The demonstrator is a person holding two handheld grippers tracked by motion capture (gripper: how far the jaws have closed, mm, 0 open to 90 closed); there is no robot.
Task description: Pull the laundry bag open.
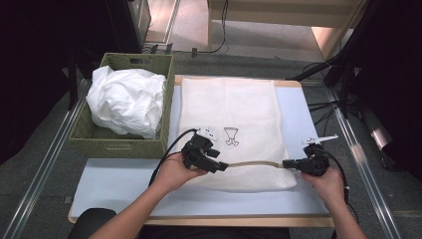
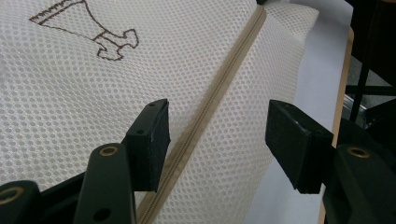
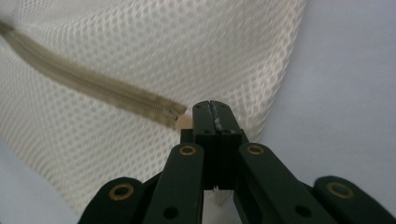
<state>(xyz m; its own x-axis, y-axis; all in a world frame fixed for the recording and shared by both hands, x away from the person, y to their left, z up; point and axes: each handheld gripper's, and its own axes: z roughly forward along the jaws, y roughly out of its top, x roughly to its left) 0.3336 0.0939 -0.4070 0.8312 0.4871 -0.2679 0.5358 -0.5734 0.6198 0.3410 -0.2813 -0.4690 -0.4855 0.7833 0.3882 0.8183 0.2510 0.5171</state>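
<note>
The mesh laundry bag [image 1: 229, 124] looks light and limp, best held at its zipper [image 1: 254, 164], where the right gripper [image 1: 291, 163] is pinched onto the zipper's end and the left gripper [image 1: 219, 166] straddles it, jaws apart.

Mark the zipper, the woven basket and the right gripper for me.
zipper [image 1: 254, 164], high view, middle of the tan strip across the mesh bag.
woven basket [image 1: 118, 147], high view, near wall.
right gripper [image 3: 214, 109], right gripper view, tips of its shut jaws at the zipper's end.
</note>
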